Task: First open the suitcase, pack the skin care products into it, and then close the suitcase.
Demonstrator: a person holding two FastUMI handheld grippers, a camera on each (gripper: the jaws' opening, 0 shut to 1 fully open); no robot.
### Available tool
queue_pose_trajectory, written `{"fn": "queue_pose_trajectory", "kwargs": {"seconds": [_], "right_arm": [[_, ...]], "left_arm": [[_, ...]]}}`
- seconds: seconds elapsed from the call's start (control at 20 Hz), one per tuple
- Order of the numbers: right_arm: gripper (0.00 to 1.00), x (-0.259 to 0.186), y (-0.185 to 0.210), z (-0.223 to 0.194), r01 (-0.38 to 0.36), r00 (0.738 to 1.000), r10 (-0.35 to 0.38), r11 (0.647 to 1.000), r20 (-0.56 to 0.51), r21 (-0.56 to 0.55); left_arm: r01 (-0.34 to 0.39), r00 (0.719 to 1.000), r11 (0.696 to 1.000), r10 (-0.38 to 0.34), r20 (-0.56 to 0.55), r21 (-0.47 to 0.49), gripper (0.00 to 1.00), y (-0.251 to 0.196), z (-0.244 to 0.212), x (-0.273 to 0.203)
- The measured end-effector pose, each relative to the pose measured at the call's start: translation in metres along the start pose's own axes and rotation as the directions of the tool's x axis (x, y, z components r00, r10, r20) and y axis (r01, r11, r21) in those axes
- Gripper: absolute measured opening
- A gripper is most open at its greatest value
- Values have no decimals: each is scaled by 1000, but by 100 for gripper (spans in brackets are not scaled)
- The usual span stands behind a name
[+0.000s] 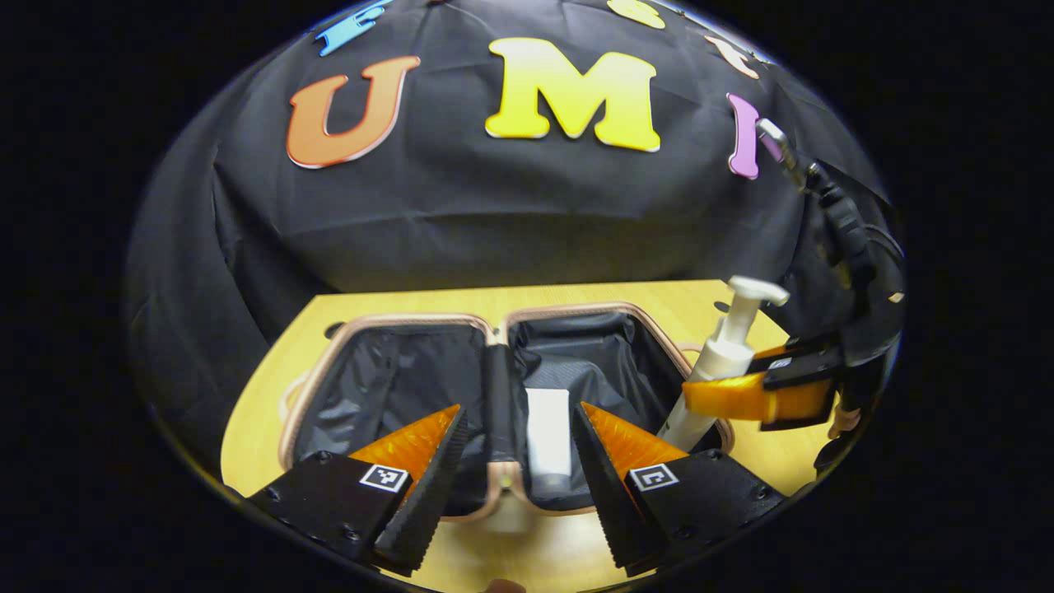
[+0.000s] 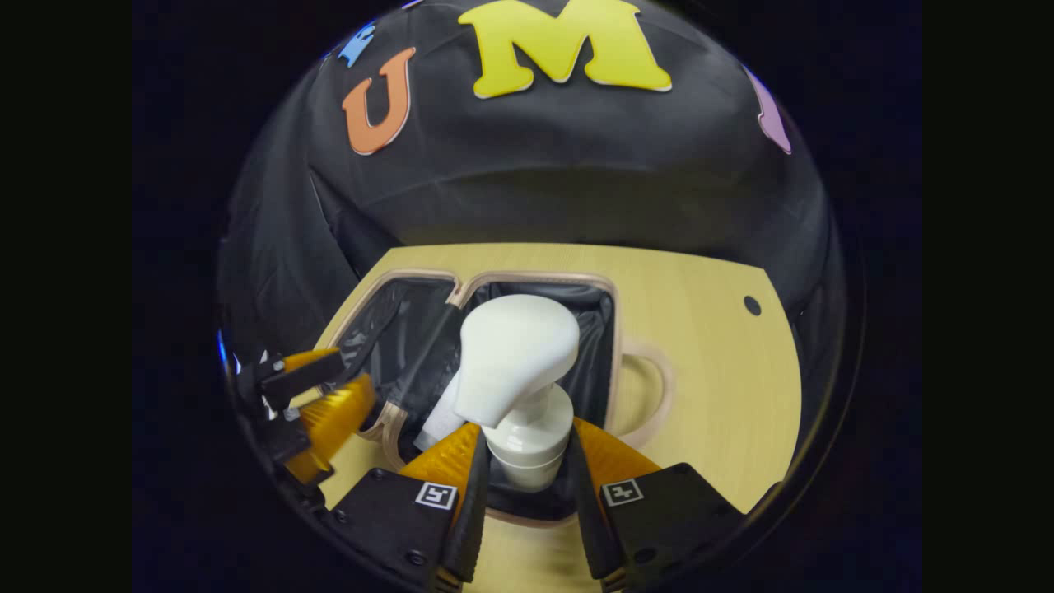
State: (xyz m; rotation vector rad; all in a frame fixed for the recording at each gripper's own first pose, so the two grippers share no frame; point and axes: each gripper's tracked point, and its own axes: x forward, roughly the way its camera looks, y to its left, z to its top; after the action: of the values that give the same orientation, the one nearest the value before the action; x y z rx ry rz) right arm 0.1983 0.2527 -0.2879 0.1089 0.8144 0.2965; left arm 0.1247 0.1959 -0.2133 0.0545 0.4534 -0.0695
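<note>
Nearest the lens in the right gripper view, the right gripper [image 2: 527, 449] has both fingers pressed against the body of a white pump bottle [image 2: 517, 387], just below its collar; the broad pump head rises toward the camera. No writing can be read on the bottle. It hangs over the near edge of the right half of the suitcase [image 2: 616, 329], which lies open flat on the wooden table [image 2: 716, 371].

In the left gripper view the same pump bottle [image 1: 718, 362] stands tilted at the right rim of the suitcase [image 1: 412, 323], clamped by the right gripper [image 1: 733, 397]. The left gripper [image 1: 515, 453] hovers over the near edge of the case with its fingers spread wide and nothing between them. Between those fingers, lower down, one white tube [image 1: 549, 441] lies in the right half, lengthwise from near to far; no label is legible on it.

Count: one suitcase with two black-lined halves and a pinkish rim; two skin care items, one bottle and one tube; two grippers. Each gripper finger carries a small square black-and-white marker [image 1: 385, 477]. The left half of the case shows nothing but lining. One loop handle [image 2: 646, 387] projects from the right side of the case onto the table.
</note>
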Motion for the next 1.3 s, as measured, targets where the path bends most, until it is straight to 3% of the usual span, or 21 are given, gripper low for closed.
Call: {"fn": "queue_pose_trajectory", "kwargs": {"seconds": [0.2,0.4,0.65,0.7,0.75,1.1,1.3], "right_arm": [[47,24,6,-24,29,996,-29,1000,-86,5],[47,35,12,-10,50,996,-47,998,-73,32],[45,67,4,4,117,989,-105,987,-105,108],[45,75,3,2,130,986,-116,984,-119,120],[45,82,3,-2,143,982,-125,982,-143,125],[47,94,2,-31,214,956,-182,969,-230,121],[49,98,0,-38,235,947,-195,962,-256,139]], "left_arm": [[-40,991,999,38,125,9,88,35,17,-32],[-97,980,995,96,176,-1,90,68,25,-56],[-160,970,985,169,177,-64,94,108,18,-68],[-182,965,981,192,179,-74,100,119,19,-71],[-198,960,977,211,183,-85,94,130,20,-73],[-322,917,933,350,192,-161,98,220,32,-63],[-309,910,916,364,202,-258,97,253,50,-60]]}}
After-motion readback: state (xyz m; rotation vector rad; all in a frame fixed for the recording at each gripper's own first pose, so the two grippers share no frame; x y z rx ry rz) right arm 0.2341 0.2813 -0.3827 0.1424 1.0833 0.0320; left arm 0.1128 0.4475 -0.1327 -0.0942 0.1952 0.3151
